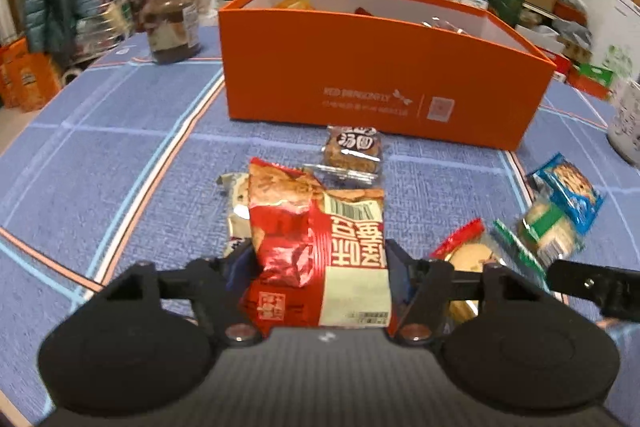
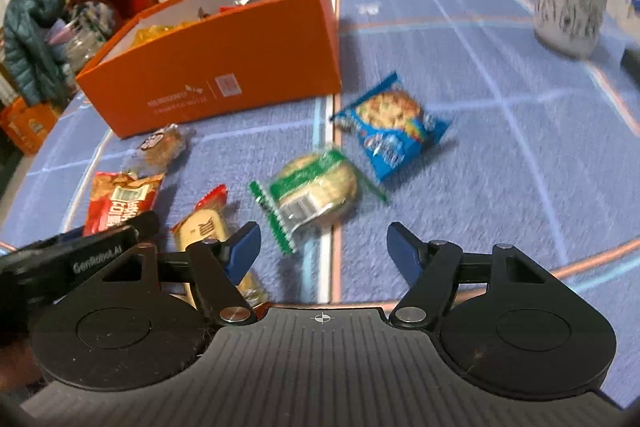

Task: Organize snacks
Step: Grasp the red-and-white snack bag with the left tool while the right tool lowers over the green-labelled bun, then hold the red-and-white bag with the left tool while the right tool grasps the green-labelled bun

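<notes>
My left gripper (image 1: 318, 255) is shut on a red snack bag (image 1: 316, 247), which also shows at the left of the right wrist view (image 2: 120, 203). A brown cake pack (image 1: 354, 151) lies just beyond it, before the orange box (image 1: 380, 83) that holds several snacks. My right gripper (image 2: 322, 247) is open and empty above the blue cloth. Ahead of it lie a green-wrapped round cake (image 2: 316, 193), a blue cookie pack (image 2: 394, 125) and a red-ended biscuit pack (image 2: 208, 223).
A dark jar (image 1: 172, 19) stands left of the box. A patterned white container (image 2: 570, 11) stands at the far right of the table. The orange box (image 2: 224, 67) sits far left in the right wrist view. Clutter and shelves surround the table.
</notes>
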Motion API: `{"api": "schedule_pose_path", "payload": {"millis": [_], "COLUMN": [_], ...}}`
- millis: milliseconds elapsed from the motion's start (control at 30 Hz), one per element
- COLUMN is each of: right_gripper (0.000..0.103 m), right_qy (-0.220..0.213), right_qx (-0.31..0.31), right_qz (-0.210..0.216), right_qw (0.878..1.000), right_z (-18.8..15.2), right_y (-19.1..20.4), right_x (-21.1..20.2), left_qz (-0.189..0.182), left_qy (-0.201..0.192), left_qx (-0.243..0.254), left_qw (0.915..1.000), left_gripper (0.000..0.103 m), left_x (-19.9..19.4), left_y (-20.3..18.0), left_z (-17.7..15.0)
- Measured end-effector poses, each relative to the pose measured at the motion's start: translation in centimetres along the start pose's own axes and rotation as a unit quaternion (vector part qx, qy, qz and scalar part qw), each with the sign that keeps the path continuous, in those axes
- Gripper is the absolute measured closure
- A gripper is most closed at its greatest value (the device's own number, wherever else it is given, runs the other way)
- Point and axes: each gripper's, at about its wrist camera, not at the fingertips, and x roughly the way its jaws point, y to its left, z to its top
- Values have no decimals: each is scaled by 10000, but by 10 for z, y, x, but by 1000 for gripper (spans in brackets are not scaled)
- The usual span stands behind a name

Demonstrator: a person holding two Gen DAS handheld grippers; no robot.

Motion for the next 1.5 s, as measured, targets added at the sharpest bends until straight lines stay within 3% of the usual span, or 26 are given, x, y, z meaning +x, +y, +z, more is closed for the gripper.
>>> {"api": "schedule_pose_path", "payload": {"millis": [167,233,400,500,567,633,833,900,1000,1033,1233,1300,1500], "right_gripper": [42,34,31,31,32,41,50,68,85,86,82,66,52], "right_qy": [169,88,-216,-159,-270,-255,-304,-318,-271,-269,-356,-404,-564], "right_qx": [229,294,-376,-433,-395,-228,-400,-527,-654,-634,-683,-662,-663], "right_qz": [11,22,-52,-89,-367,-523,-723,-810,-713,-687,-559,-421,-302], "right_qw": [9996,9995,9990,9989,9982,9980,9961,9948,9949,9953,9955,9961,9957], "right_z": [6,13,22,18,17,18,9,7,9,10,7,6,2], "right_y": [1,6,32,38,38,35,46,50,49,48,44,42,44], "right_x": [15,24,39,42,41,42,44,43,41,40,39,39,40], "left_qz": [-179,-222,-332,-363,-364,-367,-449,-513,-624,-628,-491,-431,-320], "left_qy": [135,167,231,231,233,214,123,116,70,61,13,-47,-95], "left_qx": [121,139,226,294,262,224,115,114,114,149,379,451,724], "left_qw": [9997,9995,9989,9986,9987,9988,9988,9985,9980,9979,9981,9980,9968], "left_gripper": [38,38,38,38,38,38,38,38,38,38,37,37,37], "left_x": [-5,-7,-10,-11,-11,-11,-11,-11,-11,-11,-6,-4,-4], "left_y": [11,13,15,15,15,15,14,13,13,13,5,2,-6], "left_z": [-4,-5,-7,-7,-7,-7,-9,-8,-7,-7,-11,-13,-16]}}
